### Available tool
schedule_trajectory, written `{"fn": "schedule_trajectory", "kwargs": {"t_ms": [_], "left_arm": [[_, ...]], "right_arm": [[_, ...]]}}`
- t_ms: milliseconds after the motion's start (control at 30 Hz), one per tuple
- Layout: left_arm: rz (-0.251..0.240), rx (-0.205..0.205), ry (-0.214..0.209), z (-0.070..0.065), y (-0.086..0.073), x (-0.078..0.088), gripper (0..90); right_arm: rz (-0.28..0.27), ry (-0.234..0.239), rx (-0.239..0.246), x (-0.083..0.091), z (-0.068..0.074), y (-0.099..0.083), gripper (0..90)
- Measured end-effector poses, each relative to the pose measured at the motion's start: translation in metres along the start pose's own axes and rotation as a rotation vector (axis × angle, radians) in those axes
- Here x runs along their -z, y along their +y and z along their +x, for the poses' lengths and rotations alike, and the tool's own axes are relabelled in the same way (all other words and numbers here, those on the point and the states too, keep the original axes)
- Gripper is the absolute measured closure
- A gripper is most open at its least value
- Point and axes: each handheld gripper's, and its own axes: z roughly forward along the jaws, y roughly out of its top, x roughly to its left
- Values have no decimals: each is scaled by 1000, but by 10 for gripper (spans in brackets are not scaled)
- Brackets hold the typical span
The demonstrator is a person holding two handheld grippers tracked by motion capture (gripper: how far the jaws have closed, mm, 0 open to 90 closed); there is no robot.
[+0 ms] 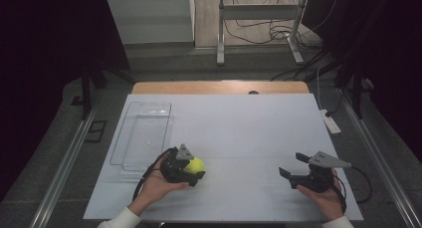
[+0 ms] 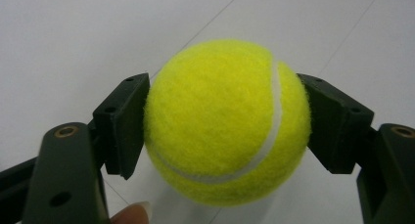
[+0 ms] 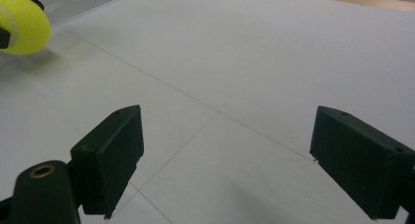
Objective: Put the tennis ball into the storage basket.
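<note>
Tennis ball (image 2: pixel 227 121): yellow-green felt with a curved white seam, clamped between the two black pads of the left gripper (image 2: pixel 227 123), one pad pressed on each side. Position: over the white desk (image 1: pixel 249 128) in its near-left part, towards the near edge and just right of the tray's near end. In the right gripper view the ball shows at the upper left corner, with a shadow on the sheet beneath it; whether it touches the surface cannot be told.

Left gripper: black body with a grey three-cornered plate on top, held in the person's left hand (image 1: pixel 159 183); a white sleeve cuff (image 1: pixel 122 219) shows at the near edge. A black cable (image 1: pixel 144 180) trails from it towards the near edge. A fingertip shows at the bottom of its own view.

Right gripper (image 1: pixel 292 164): held in the right hand (image 1: pixel 326 195) near the near-right corner, pointing left along the desk. Jaws stand wide apart with nothing between them; bare white sheet with thin lines lies beyond.

Tray (image 1: pixel 142 136): clear plastic, rectangular, lying along the left edge, its long side running from near to far.
</note>
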Motion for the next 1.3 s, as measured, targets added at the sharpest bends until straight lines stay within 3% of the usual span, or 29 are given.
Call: {"fn": "schedule_trajectory", "kwargs": {"t_ms": [1100, 1300], "left_arm": [[-242, 71, 18, 10, 1, 28, 267], [-258, 74, 17, 11, 2, 31, 266]], "right_arm": [[-5, 0, 0, 0, 0, 0, 131], [-7, -1, -2, 0, 0, 0, 131]]}}
